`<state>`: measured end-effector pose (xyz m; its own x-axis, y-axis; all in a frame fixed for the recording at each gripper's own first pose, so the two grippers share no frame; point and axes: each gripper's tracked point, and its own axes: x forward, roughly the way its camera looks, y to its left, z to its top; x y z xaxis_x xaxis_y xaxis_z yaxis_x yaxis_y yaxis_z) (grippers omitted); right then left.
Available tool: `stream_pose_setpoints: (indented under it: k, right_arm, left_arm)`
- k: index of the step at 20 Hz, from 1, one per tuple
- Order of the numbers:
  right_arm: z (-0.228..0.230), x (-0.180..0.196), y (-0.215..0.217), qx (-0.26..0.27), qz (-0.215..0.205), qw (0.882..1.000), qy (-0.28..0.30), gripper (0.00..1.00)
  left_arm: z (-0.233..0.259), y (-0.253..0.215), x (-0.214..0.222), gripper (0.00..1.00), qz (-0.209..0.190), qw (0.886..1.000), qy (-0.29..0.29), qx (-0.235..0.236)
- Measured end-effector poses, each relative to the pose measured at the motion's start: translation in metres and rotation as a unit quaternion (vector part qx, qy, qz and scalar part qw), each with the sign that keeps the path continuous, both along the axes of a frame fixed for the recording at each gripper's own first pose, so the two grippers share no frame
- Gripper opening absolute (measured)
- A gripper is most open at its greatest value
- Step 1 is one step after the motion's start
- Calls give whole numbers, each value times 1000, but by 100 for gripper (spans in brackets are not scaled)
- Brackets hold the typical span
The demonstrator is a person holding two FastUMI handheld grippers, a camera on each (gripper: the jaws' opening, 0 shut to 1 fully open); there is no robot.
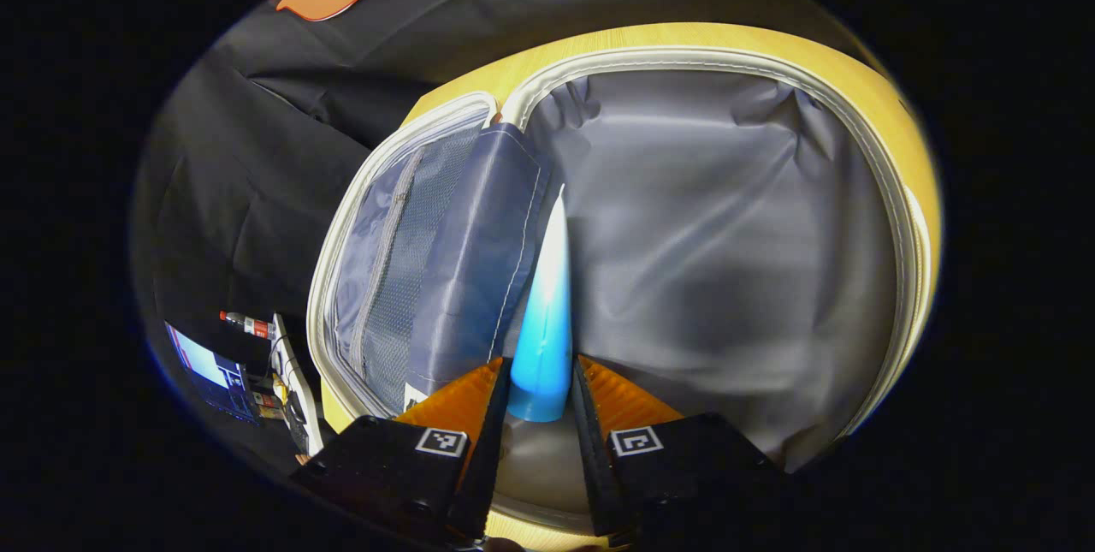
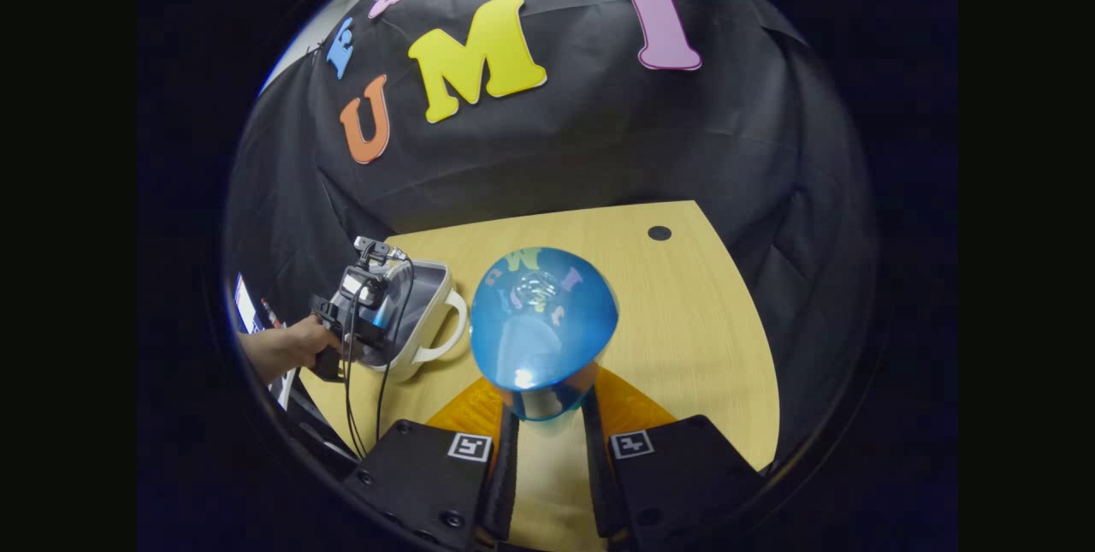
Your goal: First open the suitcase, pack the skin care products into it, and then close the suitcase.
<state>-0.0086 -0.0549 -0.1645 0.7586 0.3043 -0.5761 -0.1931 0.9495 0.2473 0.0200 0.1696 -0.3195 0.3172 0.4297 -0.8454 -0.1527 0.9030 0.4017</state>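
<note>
Over the open grey-lined white suitcase (image 1: 727, 261), the left hand-held gripper (image 1: 541, 389) pinches a blue tapering tube (image 1: 547, 312), ready to lower and release; the right hand-held gripper (image 2: 547, 415) pinches a blue round-topped bottle (image 2: 543, 321) awaiting packing.

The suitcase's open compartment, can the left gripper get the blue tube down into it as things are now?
Probably yes. The left gripper grips the blue tube right over the open suitcase. The grey lining beneath looks bare, and the folded divider flap lies off to one side.
</note>
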Motion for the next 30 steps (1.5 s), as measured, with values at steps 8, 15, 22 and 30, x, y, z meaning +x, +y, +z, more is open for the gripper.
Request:
stream_pose_setpoints:
  k: [8, 15, 22, 30]
  right_arm:
    - [16, 7, 113, 18, 79, 997, -6, 34]
    - [-14, 44, 298, 28, 165, 985, 42, 34]
    - [-113, 49, 382, -19, 172, 974, 145, 34]
    - [-139, 66, 393, 8, 112, 974, 196, 34]
  left_arm:
    - [74, -20, 1, 96, -76, 985, -132, -85]
    - [171, 44, -99, 97, -42, 941, -316, -117]
    - [148, 78, -167, 98, -34, 932, -309, -186]
    - [147, 128, -176, 98, 11, 927, -319, -195]
